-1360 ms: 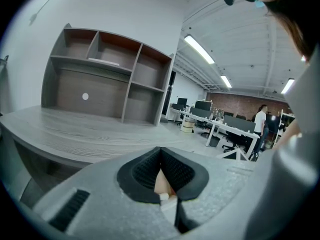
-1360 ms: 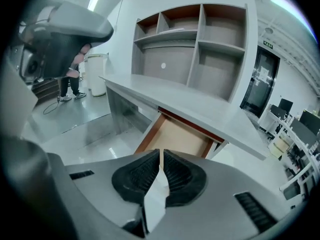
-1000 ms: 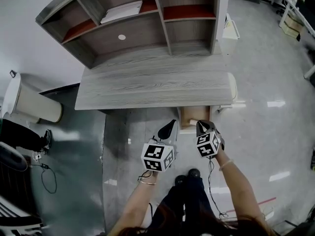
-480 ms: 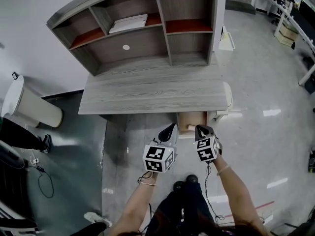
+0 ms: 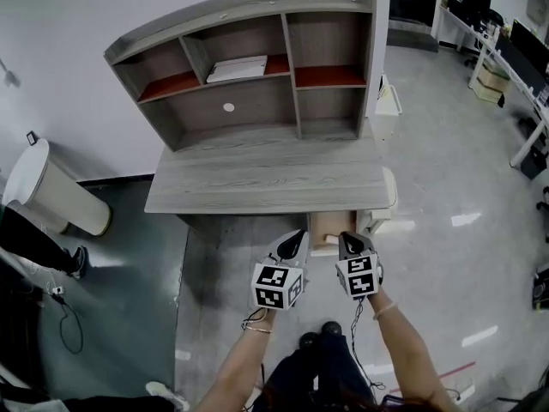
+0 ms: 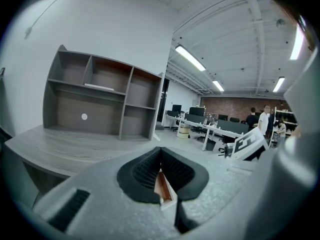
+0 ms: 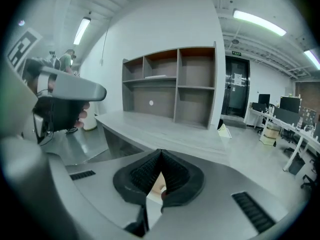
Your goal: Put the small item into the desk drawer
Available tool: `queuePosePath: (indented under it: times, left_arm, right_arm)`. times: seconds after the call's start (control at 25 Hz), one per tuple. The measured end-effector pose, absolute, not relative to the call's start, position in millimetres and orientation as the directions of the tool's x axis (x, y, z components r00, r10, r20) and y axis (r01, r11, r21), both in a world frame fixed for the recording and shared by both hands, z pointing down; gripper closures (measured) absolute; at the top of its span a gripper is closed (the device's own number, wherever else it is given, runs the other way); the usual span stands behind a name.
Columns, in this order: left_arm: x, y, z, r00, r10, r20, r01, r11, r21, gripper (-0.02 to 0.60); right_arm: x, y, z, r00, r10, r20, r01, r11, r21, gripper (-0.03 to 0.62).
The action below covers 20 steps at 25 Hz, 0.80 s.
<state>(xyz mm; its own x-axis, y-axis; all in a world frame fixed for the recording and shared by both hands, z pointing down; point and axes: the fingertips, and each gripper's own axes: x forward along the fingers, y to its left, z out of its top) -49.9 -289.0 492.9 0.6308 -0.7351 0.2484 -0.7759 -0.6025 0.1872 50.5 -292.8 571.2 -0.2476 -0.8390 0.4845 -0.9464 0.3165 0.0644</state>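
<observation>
Desk [image 5: 257, 187]: grey wood top, bare across the middle, and there it sat square in the head view.
Hutch [image 5: 249, 101]: stood along the desk's back edge, open compartments facing out.
Papers [image 5: 238, 67]: a white stack lay flat on the upper middle shelf.
Drawer [image 5: 328, 226]: hung pulled out from under the desk's front edge, near the right front corner, tan inside.
Left claw [image 5: 296, 240]: its jaws were together, the ribbed pads meeting at the tips [image 6: 160, 151], and nothing was clamped. It was held off the desk's front edge, just left of the drawer.
Right claw [image 5: 347, 240]: its jaws were together too, tip to tip [image 7: 160, 154], and empty. It was held at the drawer's front right, beside the other claw but apart from it.
Small item: neither claw held it. Through the gap under each pair of pads showed a strip of the tan drawer with a pale speck in it. Whether that speck was the item, nobody could tell.
Bin [image 5: 47, 187]: white, on the floor well off the desk's left edge.
</observation>
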Motion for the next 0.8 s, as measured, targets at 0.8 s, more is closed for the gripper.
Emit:
queuePosePath:
  times: [0.8]
  left_arm:
    - [-43, -237, 423, 0.623, -0.764, 0.167, -0.782, -0.599, 0.173, 0.566]
  right_arm:
    - [58, -237, 468, -0.255, -0.912, 0.323, -0.963, 0.268, -0.004, 0.592]
